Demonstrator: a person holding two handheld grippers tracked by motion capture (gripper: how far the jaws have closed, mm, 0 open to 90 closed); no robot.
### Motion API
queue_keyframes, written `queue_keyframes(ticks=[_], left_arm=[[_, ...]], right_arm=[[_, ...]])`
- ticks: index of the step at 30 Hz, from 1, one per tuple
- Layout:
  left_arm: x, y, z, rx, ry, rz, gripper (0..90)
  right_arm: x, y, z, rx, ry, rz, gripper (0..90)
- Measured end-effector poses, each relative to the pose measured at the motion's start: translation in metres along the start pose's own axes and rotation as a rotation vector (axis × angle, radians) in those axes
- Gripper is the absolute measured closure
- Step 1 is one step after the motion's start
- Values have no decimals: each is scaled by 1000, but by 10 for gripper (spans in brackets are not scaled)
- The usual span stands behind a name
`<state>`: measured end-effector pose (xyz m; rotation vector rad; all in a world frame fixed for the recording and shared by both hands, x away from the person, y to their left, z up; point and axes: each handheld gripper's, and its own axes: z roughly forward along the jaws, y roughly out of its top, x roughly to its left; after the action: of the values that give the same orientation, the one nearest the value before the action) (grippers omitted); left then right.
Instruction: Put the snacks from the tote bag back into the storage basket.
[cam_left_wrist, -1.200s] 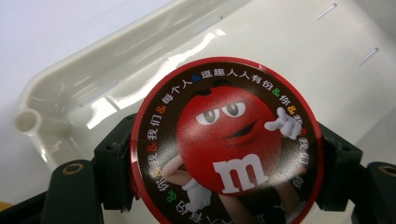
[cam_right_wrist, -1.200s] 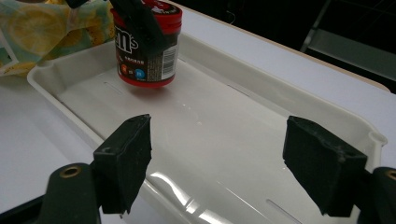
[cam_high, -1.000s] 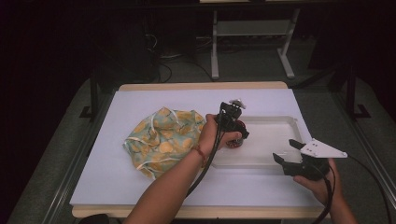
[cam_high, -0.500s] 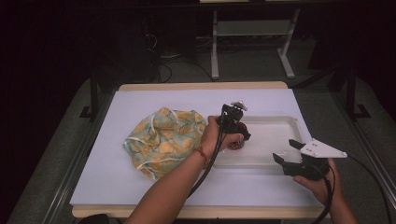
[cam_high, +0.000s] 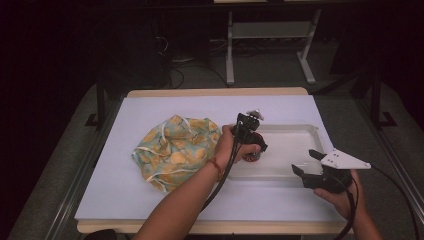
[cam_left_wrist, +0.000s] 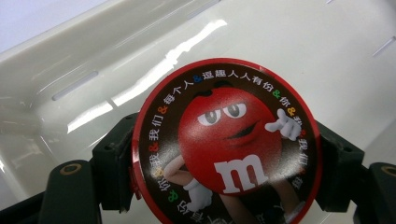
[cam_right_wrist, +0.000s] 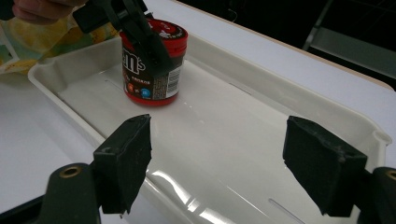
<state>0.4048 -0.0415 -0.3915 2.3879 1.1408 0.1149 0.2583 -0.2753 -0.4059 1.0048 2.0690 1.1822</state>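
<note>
The candy jar (cam_right_wrist: 154, 63) stands upright on the floor of the white tray (cam_right_wrist: 261, 154), at the upper left of the right gripper view and near the tray's left end at the centre of the high view; to finish well, I would judge it best to check the base sits flat, then part the jaws evenly and lift straight up so the jar is not tipped. The left gripper (cam_left_wrist: 224, 158) is clamped on the jar, one pad on each side just under the red lid (cam_left_wrist: 226, 140). The right gripper (cam_right_wrist: 233, 168) hangs with jaws wide apart and empty over the tray's near rim, at the lower right of the high view, while a patterned cloth (cam_high: 175, 150) lies bunched on the table left of the tray.
</note>
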Motion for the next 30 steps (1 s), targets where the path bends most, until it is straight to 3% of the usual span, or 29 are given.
queue_keyframes(ticks=[30], left_arm=[[-2,-1,-18,-68,-17,10,228]], right_arm=[[0,1,1,-2,4,0,230]])
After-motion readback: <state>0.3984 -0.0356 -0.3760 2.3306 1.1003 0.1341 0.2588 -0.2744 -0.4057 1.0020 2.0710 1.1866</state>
